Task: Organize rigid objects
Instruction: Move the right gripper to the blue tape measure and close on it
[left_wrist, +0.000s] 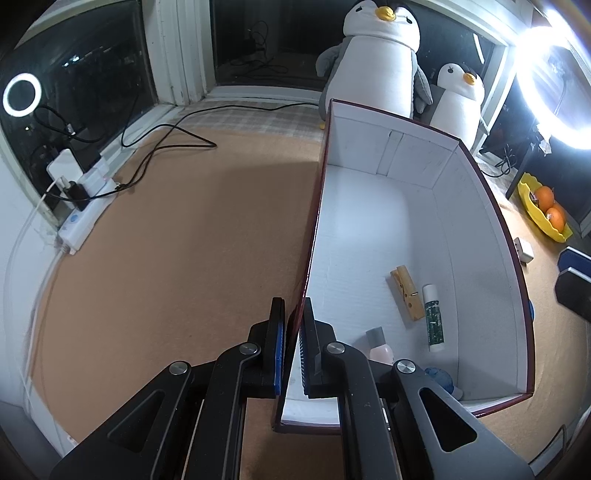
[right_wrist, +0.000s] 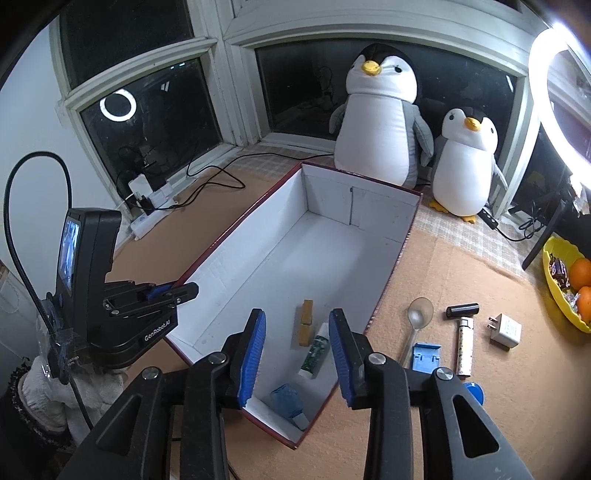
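A long box (left_wrist: 406, 155) (right_wrist: 332, 192), white inside and dark red outside, lies on the tan table. My left gripper (left_wrist: 293, 314) is shut on its left wall near the front corner; it also shows in the right wrist view (right_wrist: 184, 290). Inside lie a wooden clothespin (left_wrist: 406, 291) (right_wrist: 306, 325), a green tube with a white cap (left_wrist: 433, 317) (right_wrist: 316, 350), a pink bottle (left_wrist: 380, 349) and a blue item (right_wrist: 286, 402). My right gripper (right_wrist: 297, 328) is open and empty above the box's near end.
Right of the box lie a clear spoon (right_wrist: 419, 317), a blue holder (right_wrist: 424, 356), a speckled lighter (right_wrist: 464, 339), a white charger (right_wrist: 506, 330) and a blue lid (right_wrist: 474, 393). A yellow fruit bowl (right_wrist: 554, 291), two plush penguins (right_wrist: 380, 122), a power strip (left_wrist: 79, 221) and cables stand around.
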